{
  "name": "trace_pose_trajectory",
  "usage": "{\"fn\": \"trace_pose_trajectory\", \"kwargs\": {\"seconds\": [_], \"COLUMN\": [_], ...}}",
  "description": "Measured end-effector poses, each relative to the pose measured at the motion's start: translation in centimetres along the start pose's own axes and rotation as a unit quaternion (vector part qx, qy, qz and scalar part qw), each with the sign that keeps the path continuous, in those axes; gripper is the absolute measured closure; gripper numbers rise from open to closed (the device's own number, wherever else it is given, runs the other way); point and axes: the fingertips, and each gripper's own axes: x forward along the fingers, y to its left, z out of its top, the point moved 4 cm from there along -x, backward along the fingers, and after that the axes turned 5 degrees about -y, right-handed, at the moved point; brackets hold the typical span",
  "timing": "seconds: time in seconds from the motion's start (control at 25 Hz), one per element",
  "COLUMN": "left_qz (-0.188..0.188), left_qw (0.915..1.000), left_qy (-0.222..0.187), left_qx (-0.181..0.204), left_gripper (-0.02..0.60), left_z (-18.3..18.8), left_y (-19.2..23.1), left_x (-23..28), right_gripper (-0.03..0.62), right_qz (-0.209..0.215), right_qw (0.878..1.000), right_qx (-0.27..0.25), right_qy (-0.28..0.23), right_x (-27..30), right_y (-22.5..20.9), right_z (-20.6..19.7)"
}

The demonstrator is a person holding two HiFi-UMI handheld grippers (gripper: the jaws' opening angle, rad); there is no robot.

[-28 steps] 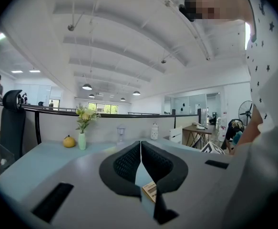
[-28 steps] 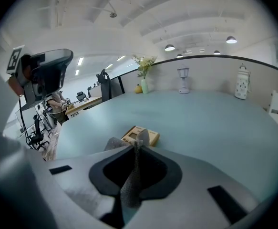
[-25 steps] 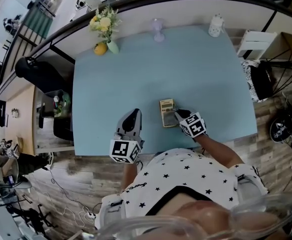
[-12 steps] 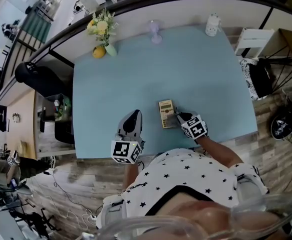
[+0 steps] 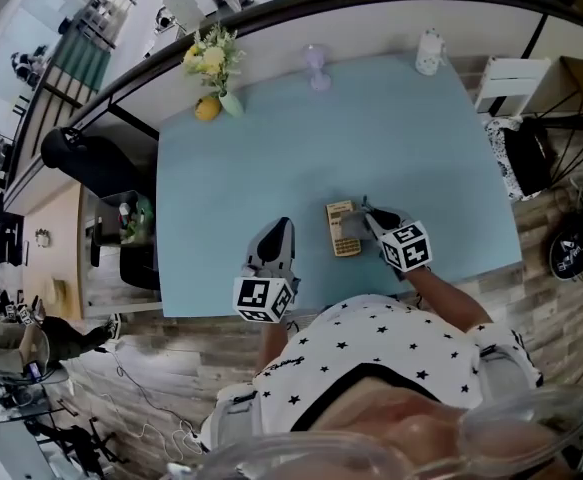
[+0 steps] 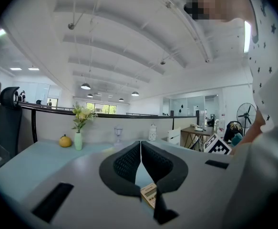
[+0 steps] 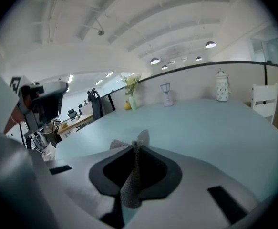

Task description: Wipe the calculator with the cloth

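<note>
Between the right gripper's pressed-together jaws: grey cloth, pinched, trailing onto the calculator just left of the tips. Position: tips now beside the calculator's far end, up from its near end a second ago. Left gripper: jaws together, empty, unmoved on the blue table, calculator just to its right.

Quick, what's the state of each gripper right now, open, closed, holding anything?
Left gripper: closed, nothing between its jaws.
Right gripper: closed on the cloth, beside the calculator.
</note>
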Motion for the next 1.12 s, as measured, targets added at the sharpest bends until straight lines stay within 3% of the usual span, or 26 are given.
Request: {"fn": "trace_pose_trajectory", "kwargs": {"seconds": [0.36, 1.12], "left_qz": [-0.014, 0.002], "left_qw": [0.9999, 1.0000], "left_qy": [-0.010, -0.004], "left_qx": [0.000, -0.006], "left_gripper": [0.551, 0.551], "left_z": [0.5, 0.2], "left_y": [-0.3, 0.3], "left_x": [1.1, 0.7], "right_gripper": [0.559, 0.562], "right_qz": [-0.003, 0.032], "right_qw": [0.987, 0.981], "right_qx": [-0.025, -0.014], "right_qy": [-0.162, -0.192], "right_x": [-3.6, -3.7], "right_y": [0.8, 2.7], "right_z": [9.6, 11.3]}}
